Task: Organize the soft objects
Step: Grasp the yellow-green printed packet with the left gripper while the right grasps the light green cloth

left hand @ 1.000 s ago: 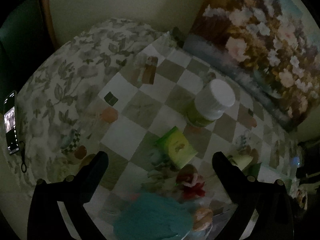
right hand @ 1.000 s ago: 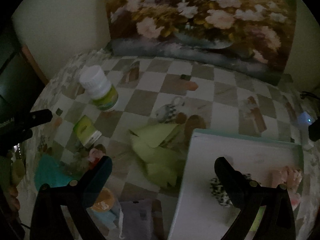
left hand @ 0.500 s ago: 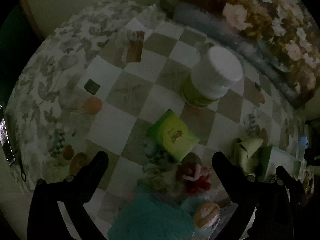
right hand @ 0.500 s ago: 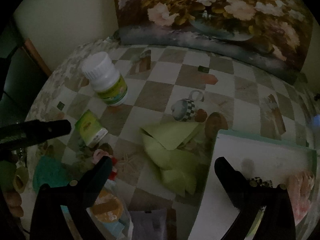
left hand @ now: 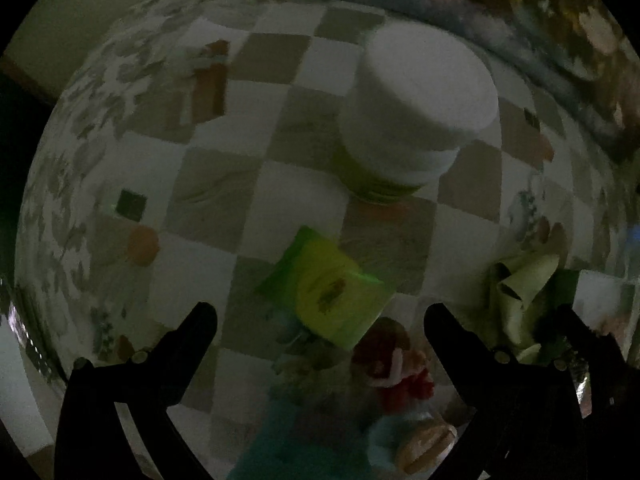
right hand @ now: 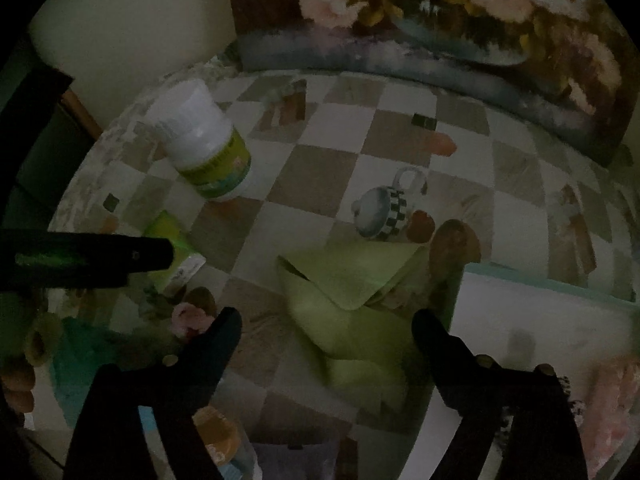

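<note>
Both views were dim. The left gripper [left hand: 320, 320] pointed down at the checkered counter [left hand: 224, 196], its fingers [left hand: 196, 328] spread wide with nothing pinched; just beyond them lay a small green packet [left hand: 328, 284], and at about six o'clock from the packet sat a red and pink soft toy [left hand: 392, 364], with a teal fuzzy item [left hand: 288, 440] at the bottom edge of that view. A white bottle with a green label [left hand: 416, 104] stood at twelve o'clock from the packet. The right gripper [right hand: 326, 324] hung over a crumpled light green cloth [right hand: 348, 304], its fingers [right hand: 224, 332] wide apart but closing, the cloth lying between and beyond them without being pressed. At three o'clock from the cloth sat a white box [right hand: 532, 320], with a pink soft thing [right hand: 612, 400] inside at its right edge. A floral painting [right hand: 440, 12] leaned against the wall at the far side of the counter.
</note>
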Action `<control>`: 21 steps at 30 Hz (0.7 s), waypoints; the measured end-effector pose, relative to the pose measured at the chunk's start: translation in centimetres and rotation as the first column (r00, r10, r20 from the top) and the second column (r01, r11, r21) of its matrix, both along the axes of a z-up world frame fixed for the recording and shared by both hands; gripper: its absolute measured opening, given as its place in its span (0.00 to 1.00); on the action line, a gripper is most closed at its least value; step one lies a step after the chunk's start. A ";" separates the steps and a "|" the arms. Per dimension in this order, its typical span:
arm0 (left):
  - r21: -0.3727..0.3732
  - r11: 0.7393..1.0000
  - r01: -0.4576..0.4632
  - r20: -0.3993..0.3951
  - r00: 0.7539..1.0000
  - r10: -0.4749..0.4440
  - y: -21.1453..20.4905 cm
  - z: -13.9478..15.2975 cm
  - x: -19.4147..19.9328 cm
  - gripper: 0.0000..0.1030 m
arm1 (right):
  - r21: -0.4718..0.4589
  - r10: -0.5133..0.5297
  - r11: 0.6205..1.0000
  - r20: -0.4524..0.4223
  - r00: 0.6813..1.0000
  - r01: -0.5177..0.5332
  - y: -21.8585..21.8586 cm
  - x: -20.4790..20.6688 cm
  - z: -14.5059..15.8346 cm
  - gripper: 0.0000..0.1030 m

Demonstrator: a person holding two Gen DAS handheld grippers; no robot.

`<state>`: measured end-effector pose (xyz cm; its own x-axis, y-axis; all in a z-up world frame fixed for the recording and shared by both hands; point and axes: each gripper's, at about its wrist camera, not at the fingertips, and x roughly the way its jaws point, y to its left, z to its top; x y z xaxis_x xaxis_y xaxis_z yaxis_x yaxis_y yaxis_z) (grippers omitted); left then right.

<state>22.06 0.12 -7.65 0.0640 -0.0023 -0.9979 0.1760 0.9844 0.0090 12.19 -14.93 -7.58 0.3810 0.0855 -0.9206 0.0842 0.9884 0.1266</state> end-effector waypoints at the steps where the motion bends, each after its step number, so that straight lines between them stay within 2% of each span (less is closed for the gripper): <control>1: 0.011 1.000 0.007 -0.008 1.000 -0.007 -0.2 -0.3 0.2 1.00 | 0.002 0.000 1.000 -0.004 1.000 0.000 -0.1 0.1 -0.2 0.85; 6: 0.070 0.997 0.035 -0.031 0.999 -0.033 -0.9 -1.5 1.2 0.97 | 0.017 -0.001 1.000 -0.023 1.000 0.001 -0.5 0.5 -1.2 0.78; 8: 0.071 0.997 0.029 -0.043 0.999 -0.026 -1.0 -1.9 1.6 0.84 | 0.019 0.006 1.000 -0.030 1.000 -0.005 -0.4 0.7 -1.7 0.74; 10: 0.066 0.997 0.025 -0.057 0.998 -0.022 -0.7 -2.3 2.2 0.77 | 0.020 0.012 1.000 -0.036 0.999 -0.011 -0.4 0.8 -2.1 0.69; 12: 0.072 0.997 0.030 -0.056 0.998 -0.026 -0.8 -2.5 2.3 0.77 | 0.006 0.016 1.000 -0.041 0.999 -0.016 -0.3 0.9 -2.5 0.66; 17: 0.079 0.996 0.032 -0.039 0.999 -0.029 -0.9 -2.3 2.2 0.76 | -0.054 0.032 0.998 -0.028 0.999 -0.033 0.1 0.7 -2.6 0.51; 19: 0.076 0.997 0.018 -0.032 0.999 -0.016 -1.3 -2.3 0.8 0.76 | -0.064 0.036 0.997 -0.025 0.999 -0.038 0.0 0.5 -2.6 0.39; 21: 0.066 0.998 0.001 -0.020 1.000 0.000 -0.8 -1.9 0.6 0.76 | -0.059 0.038 0.997 -0.021 0.999 -0.040 -0.1 0.5 -2.5 0.34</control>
